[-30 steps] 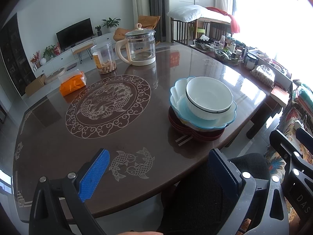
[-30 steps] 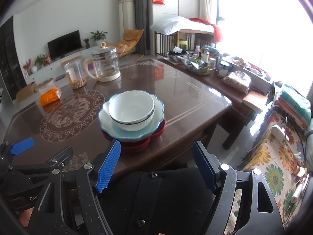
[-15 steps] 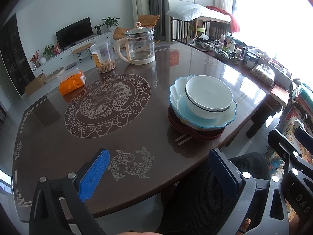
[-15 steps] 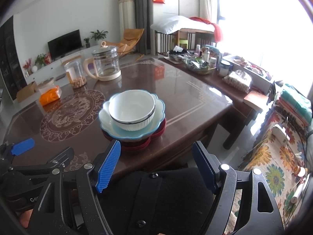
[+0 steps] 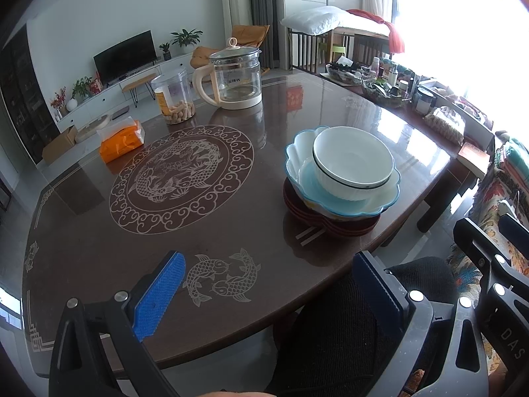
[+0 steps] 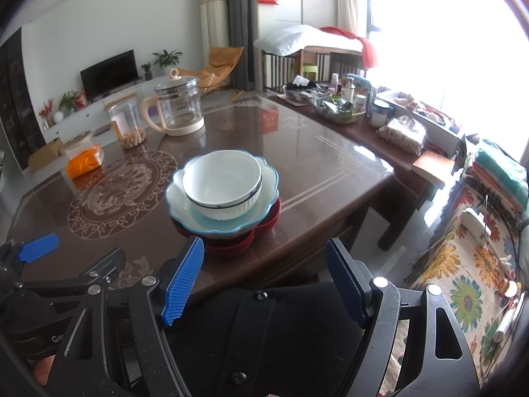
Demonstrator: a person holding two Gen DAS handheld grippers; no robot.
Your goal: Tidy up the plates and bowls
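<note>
A white bowl sits inside a scalloped light-blue dish, which rests on a stack of dark red plates near the table's front right edge. My left gripper is open and empty, held low over the table's near edge, left of the stack. My right gripper is open and empty, just short of the stack, above the near edge. The left gripper also shows in the right wrist view.
On the brown table stand a glass kettle, a clear jar of snacks and an orange tissue pack at the back. A cluttered side table lies to the right. A black chair back is below.
The stack and the table sit very slightly higher in both views than a second ago. The grippers stay open and nothing on the table has moved.
</note>
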